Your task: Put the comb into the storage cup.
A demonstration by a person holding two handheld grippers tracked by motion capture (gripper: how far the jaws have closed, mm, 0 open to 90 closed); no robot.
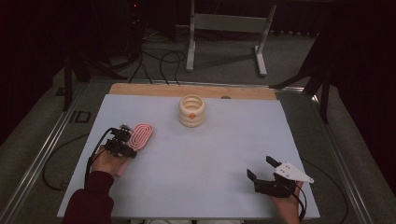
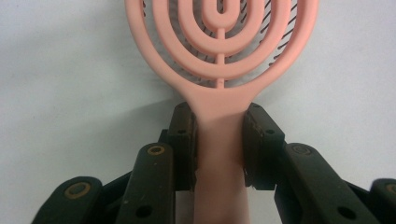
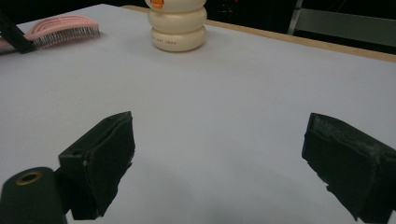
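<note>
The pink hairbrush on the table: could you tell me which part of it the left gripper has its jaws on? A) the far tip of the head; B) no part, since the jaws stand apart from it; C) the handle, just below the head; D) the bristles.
C: in the left gripper view, the left gripper has both pads pressed against the sides of the pink hairbrush at its handle, right below the round head.

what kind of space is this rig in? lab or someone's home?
Most likely a lab or data-collection workspace, not a home: a white work table with metal rails along its sides, loose cables on the grey floor behind, and dark curtains around the cell.
</note>
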